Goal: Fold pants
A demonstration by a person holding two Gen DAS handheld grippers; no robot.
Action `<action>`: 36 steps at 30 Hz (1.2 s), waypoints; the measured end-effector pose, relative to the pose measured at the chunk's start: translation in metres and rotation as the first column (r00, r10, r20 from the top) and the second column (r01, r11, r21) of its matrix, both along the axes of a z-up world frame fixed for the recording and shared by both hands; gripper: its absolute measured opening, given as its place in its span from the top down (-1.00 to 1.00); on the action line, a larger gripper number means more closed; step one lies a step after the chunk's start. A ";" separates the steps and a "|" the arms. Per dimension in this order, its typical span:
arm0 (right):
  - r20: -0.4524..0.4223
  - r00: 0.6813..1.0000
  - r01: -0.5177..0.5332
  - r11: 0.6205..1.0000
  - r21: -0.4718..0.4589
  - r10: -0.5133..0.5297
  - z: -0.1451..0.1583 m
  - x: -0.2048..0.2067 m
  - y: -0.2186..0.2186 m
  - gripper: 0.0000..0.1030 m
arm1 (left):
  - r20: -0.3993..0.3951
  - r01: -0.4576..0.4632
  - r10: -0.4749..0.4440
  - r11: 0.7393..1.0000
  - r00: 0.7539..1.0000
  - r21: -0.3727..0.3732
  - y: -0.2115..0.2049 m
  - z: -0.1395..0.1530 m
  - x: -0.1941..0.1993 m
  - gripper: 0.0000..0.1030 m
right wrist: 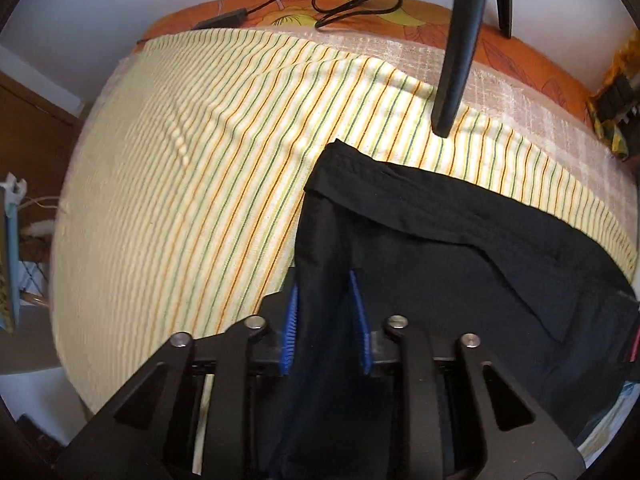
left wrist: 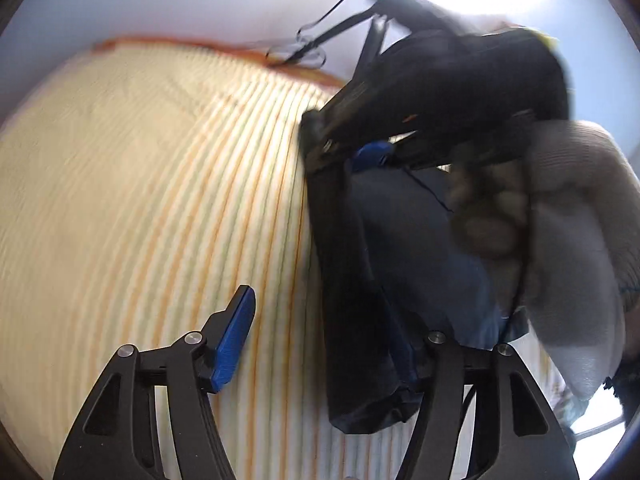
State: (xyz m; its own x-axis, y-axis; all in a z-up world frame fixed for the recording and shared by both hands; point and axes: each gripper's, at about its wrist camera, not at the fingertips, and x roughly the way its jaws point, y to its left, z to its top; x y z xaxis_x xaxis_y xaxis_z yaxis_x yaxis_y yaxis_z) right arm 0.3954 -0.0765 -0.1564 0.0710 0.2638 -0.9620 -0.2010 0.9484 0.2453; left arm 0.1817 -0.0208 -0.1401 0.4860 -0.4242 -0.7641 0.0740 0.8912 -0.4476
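In your left wrist view, your left hand-held gripper [left wrist: 320, 344] stands spread: its one blue-padded finger [left wrist: 232, 344] hangs over the cream sheet with thin orange and green stripes [left wrist: 140, 200], clear of any cloth, while the other finger is hidden behind a hanging fold of the black fabric pants [left wrist: 352, 300]. Whether that hidden pad touches the fold you cannot tell, and the picture is blurred. Just beyond the fold, your right hand-held gripper [left wrist: 320, 148] points down at the pants' upper edge, with your hand [left wrist: 488, 208] and a pale knitted sleeve [left wrist: 576, 220] behind it. A looped black cable [left wrist: 304, 48] lies past the sheet's far edge.

In your right wrist view, your right hand-held gripper [right wrist: 326, 324] is drawn in close, both blue ribbed pads [right wrist: 290, 328] pinching a raised ridge of the pants [right wrist: 460, 280]. Only this view shows the rest of the garment: it lies spread over the sheet [right wrist: 180, 200] to the right of the gripper, with a folded band along its far side. Beyond the pants a black tapered leg [right wrist: 456, 60] comes down onto the sheet, apart from the cloth, and an orange leaf-print cover [right wrist: 520, 64] with the cable [right wrist: 360, 0] lies farther back.
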 end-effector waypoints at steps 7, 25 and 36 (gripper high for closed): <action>0.011 0.999 0.046 0.993 0.106 -0.048 0.004 -0.008 -0.026 0.81 | 0.029 0.055 -0.054 0.998 0.998 -0.036 -0.019 -0.003 0.000 0.79; 0.110 0.992 0.026 0.958 0.284 -0.059 0.068 -0.020 0.023 0.87 | 0.182 -0.034 0.052 0.995 0.982 -0.099 0.069 0.041 -0.033 0.88; 0.150 0.987 -0.110 0.931 0.349 0.061 0.082 -0.031 0.130 0.88 | 0.243 -0.184 0.201 0.979 0.949 -0.092 0.145 0.062 -0.058 0.89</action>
State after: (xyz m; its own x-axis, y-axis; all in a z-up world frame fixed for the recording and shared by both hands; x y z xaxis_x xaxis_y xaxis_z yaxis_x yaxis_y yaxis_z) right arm 0.3641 0.0531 -0.0742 0.1553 0.5970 -0.7871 -0.3321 0.7819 0.5275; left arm 0.1235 0.1243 -0.0784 0.7353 -0.3495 -0.5806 0.0211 0.8681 -0.4959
